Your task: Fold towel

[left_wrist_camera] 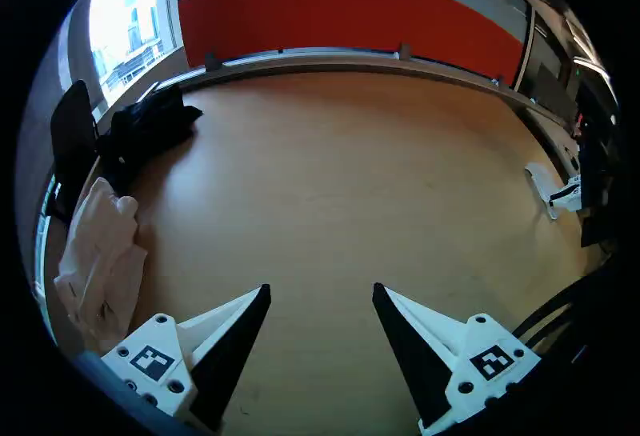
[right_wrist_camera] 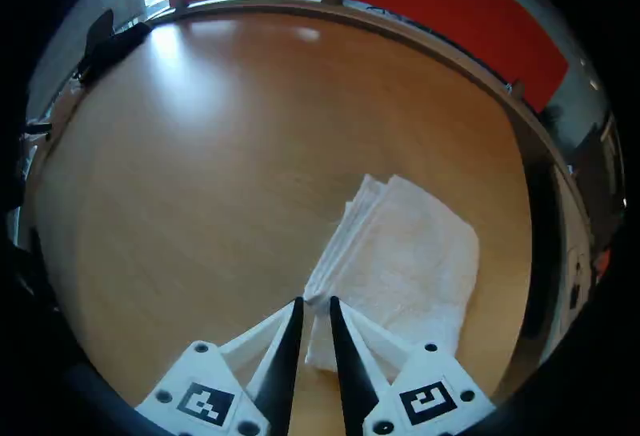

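A white terry towel [right_wrist_camera: 400, 268], folded into a soft layered rectangle, lies on the smooth wooden table [right_wrist_camera: 200, 156]. The right gripper [right_wrist_camera: 316, 304] has its black wedge fingers nearly together at the towel's stacked edge; I cannot tell whether they pinch it. The left gripper [left_wrist_camera: 322, 292] gapes wide above the table.

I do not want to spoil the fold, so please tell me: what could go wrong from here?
1. The right hand-held gripper seems to pinch only the layered edge of the towel. Lifting might catch only some layers and open the fold.
2. The left hand-held gripper is open over the bare table, away from the towel. A pull from one side alone could drag or twist it.
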`<state>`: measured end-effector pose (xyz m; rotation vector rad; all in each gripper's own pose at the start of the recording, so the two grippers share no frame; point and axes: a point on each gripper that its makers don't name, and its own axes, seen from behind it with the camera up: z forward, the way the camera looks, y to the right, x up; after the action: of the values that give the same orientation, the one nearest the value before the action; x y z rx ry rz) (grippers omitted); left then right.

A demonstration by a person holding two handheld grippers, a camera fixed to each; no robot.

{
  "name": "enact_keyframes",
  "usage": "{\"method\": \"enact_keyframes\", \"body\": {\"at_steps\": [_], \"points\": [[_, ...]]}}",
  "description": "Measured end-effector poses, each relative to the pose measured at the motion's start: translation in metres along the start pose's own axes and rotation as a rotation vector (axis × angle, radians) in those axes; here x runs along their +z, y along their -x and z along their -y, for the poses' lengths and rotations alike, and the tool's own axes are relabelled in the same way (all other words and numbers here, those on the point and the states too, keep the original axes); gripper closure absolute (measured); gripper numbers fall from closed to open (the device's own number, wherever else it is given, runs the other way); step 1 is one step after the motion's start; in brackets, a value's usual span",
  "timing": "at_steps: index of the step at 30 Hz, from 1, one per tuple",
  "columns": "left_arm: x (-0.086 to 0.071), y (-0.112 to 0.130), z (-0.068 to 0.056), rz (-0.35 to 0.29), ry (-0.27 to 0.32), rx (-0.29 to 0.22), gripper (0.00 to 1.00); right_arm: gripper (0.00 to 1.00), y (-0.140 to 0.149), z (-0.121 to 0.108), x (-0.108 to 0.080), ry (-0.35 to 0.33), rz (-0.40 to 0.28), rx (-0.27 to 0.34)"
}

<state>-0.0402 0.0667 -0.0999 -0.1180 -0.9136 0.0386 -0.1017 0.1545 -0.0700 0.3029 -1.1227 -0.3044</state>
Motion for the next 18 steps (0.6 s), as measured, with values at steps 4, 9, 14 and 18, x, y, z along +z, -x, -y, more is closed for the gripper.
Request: {"method": "enact_keyframes", "body": {"at_steps": [4, 9, 14, 18], "points": [[0.0000, 0.0000, -0.0001, 0.001, -0.001, 0.003, 0.06, 0.87, 0.0002, 0.0014, 0.0014, -0.005, 0.001, 0.005], [0.0001, -0.0004, 0.0001, 0.000, -0.002, 0.005, 0.06, 0.96, 0.0006, 0.0031, 0.0020, -0.013, 0.001, 0.012], [-0.0001, -0.0003, 0.0001, 0.000, -0.001, 0.002, 0.06, 0.96, 0.0014, 0.0029, 0.0006, -0.018, 0.000, 0.021], [-0.0004, -0.0002, -0.0002, 0.000, -0.001, 0.004, 0.06, 0.96, 0.0013, 0.0013, -0.0006, -0.015, 0.000, 0.026]]}}
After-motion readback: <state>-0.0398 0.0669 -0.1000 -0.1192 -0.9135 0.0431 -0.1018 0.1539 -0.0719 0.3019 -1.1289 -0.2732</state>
